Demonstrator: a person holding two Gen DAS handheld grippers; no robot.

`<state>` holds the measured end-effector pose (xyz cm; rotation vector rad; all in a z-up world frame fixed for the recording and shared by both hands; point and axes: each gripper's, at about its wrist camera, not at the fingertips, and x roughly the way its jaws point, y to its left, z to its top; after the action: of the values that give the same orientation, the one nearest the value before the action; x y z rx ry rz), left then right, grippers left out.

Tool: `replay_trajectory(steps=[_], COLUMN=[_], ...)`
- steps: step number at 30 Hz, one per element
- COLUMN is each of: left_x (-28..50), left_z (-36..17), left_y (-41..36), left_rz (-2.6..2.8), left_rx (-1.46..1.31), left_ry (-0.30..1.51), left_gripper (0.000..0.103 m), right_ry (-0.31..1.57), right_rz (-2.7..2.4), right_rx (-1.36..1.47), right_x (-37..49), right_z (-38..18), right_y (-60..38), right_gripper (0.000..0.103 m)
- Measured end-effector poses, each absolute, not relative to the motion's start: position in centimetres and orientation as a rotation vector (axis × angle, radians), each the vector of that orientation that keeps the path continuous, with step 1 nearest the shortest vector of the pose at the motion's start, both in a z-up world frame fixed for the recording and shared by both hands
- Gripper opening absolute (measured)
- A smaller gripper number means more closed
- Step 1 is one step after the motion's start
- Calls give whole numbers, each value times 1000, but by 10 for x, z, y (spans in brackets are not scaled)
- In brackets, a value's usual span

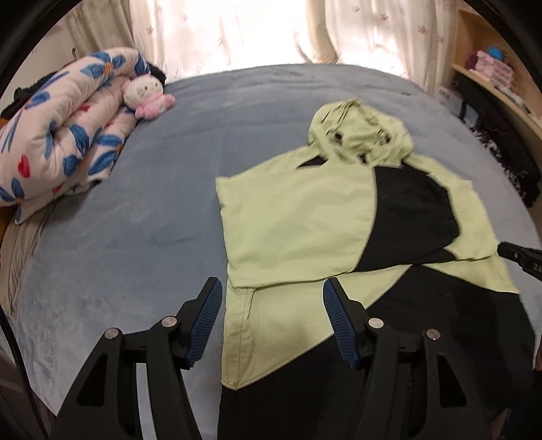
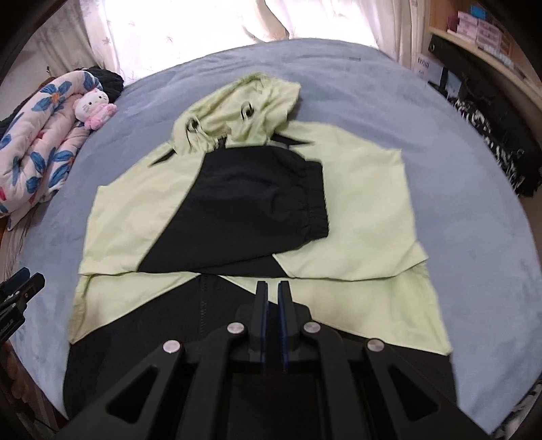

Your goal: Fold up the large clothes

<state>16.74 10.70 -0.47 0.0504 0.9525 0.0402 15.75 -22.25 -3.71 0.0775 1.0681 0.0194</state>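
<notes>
The left gripper [image 1: 272, 291] is hanging with its fingers [image 1: 203, 325] spread wide, nothing between them, straddling the left edge of the jacket [image 1: 298, 216] near its bottom half. The right gripper [image 2: 272, 298] is sitting with its fingers pinched almost together, just a thin slit between the pads. It's hovering over the black lower panel around the middle, and I can't see any cloth caught in there, so I'm reading it as empty.

The jacket itself is lying flat on the bed [image 2: 457, 169], a lime-green and black hooded thing. Both sleeves are already looking tucked in across the chest, with the black cuff section lying on top. The hood [image 2: 244, 101] is pointing to the far side, the black hem is pointing to the near side, so the long axis is running straight away from both grippers. My guess is that the next fold is going hem-up toward the hood, and for that the near hem is what matters. It's sitting below and behind both sets of fingers, and each gripper is looking about equally near to its own side.

Around it: a rolled floral quilt [image 1: 61, 135] and a little plush toy [image 1: 149, 96] are sitting at the far left, well apart from the jacket. Shelves [image 2: 484, 30] are standing off to the right. Nothing's getting in the way of the fold.
</notes>
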Motion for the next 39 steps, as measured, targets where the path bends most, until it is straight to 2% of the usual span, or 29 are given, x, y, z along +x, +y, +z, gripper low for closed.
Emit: replay_trajectory(steps=[4,6,9,10,12,13,14,15,20,24,27,31,39], left_x=[157,155,160,165,176,183,190,198,266,347,405,492,559], left_z=[44,70,106,122,142,149,156,163,169,137,92,4,-115], left_y=[102,100,101,102,102,102,101,99,87,77,67,56,32], left_rz=[22,24,31,24,15,15,21,31,38,36,27,28,-39], left_rx=[110,143,157,150,138,140,146,160,174,144,115,44,-55], left_ry=[886,846,802,792,783,778,771,762,783,837,889,997,1086], left_gripper=[62,69,72,72,72,72,73,73,76,76,76,76,75], right_ry=[1007,968,907,884,850,826,811,795,803,835,901,1019,1082], right_rz=[29,29,14,15,16,11,5,-5,-27,-31,-33,-39,-28], right_rx=[17,-21,-62,-65,-62,-59,-60,-61,-50,-32,8,69,310], right_x=[151,152,158,161,169,175,181,192,253,314,373,452,543], right_z=[14,48,90,108,130,144,153,163,175,150,104,17,-97], right_y=[-221,-220,-222,-223,-226,-228,-230,-231,-239,-246,-255,-264,-287], right_gripper=[6,6,9,11,32,39,49,54,55,55,55,55,55])
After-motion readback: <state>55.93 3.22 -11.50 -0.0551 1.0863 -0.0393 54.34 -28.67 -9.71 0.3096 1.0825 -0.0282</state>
